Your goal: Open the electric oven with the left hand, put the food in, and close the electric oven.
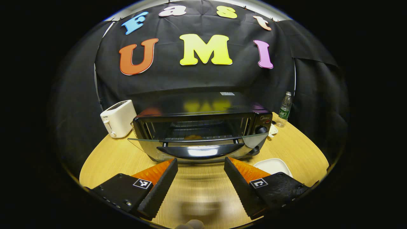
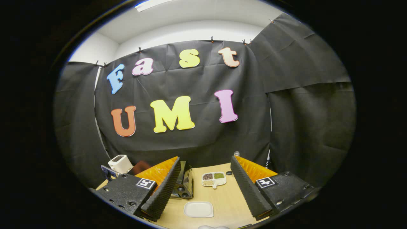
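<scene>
In the left gripper view, the left gripper (image 1: 201,171) hangs with jaws spread wide and empty just before the electric oven (image 1: 203,130), whose glass door (image 1: 197,141) stands partly lowered. Food (image 1: 193,137) lies on the rack inside. A white plate (image 1: 273,166) sits right of the oven, a toaster (image 1: 118,118) left, a bottle (image 1: 284,109) behind-right.

In the right gripper view, the right gripper (image 2: 205,178) is likewise agape, holding nothing, right of the oven.

The bench (image 1: 111,159) is topped with pale, smooth wood grain. The electric oven (image 1: 203,127) is cased in glossy black with a clear glass door (image 1: 140,144) and a shiny handle (image 1: 200,151). The toaster (image 1: 118,118) and the plate (image 2: 198,209) are finished in smooth matt white.
</scene>
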A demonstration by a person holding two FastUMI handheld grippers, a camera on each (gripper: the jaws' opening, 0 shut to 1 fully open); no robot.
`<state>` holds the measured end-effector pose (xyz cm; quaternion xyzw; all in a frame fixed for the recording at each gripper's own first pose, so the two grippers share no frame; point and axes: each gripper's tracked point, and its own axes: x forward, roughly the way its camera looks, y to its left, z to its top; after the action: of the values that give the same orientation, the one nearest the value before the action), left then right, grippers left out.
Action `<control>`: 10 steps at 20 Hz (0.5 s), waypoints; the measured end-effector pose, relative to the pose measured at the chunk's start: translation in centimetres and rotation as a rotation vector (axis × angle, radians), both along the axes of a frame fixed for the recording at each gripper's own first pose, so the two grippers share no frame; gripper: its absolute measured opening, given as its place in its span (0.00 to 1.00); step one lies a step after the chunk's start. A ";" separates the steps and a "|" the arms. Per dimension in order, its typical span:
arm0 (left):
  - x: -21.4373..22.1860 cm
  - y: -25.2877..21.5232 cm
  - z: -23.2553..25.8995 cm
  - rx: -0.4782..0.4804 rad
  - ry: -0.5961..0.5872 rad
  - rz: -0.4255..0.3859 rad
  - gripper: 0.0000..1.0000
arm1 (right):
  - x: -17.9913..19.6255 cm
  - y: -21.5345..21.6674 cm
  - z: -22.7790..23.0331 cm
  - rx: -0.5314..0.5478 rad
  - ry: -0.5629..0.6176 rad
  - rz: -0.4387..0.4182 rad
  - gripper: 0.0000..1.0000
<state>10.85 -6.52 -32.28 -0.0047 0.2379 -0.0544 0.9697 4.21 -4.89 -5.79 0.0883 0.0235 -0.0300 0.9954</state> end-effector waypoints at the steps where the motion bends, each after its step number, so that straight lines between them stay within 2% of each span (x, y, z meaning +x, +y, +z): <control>1: 0.6 -0.1 0.3 0.000 -0.012 0.001 0.96 | 0.0 -0.1 0.0 0.000 0.000 -0.003 1.00; 4: 2.5 0.0 0.6 0.004 -0.024 0.004 0.96 | 0.0 -0.2 -0.2 0.001 0.004 -0.005 1.00; 5: 3.1 0.1 0.7 0.013 -0.031 0.007 0.96 | 0.1 -0.5 -0.3 0.001 0.007 -0.008 0.96; 6: 3.7 0.4 0.8 0.019 -0.037 0.017 0.96 | 0.1 -0.5 -0.3 0.005 0.007 -0.008 0.96; 7: 4.2 0.4 0.9 0.010 -0.042 0.021 0.96 | 0.0 -0.7 -0.2 0.008 0.008 -0.011 1.00; 10: 4.7 0.2 0.7 0.006 -0.033 0.022 0.96 | 0.0 -1.1 -0.4 0.010 0.012 -0.018 1.00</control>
<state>15.58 -6.28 -31.61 -0.0037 0.2221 -0.0433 0.9741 4.20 -5.94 -6.15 0.0932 0.0290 -0.0392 0.9945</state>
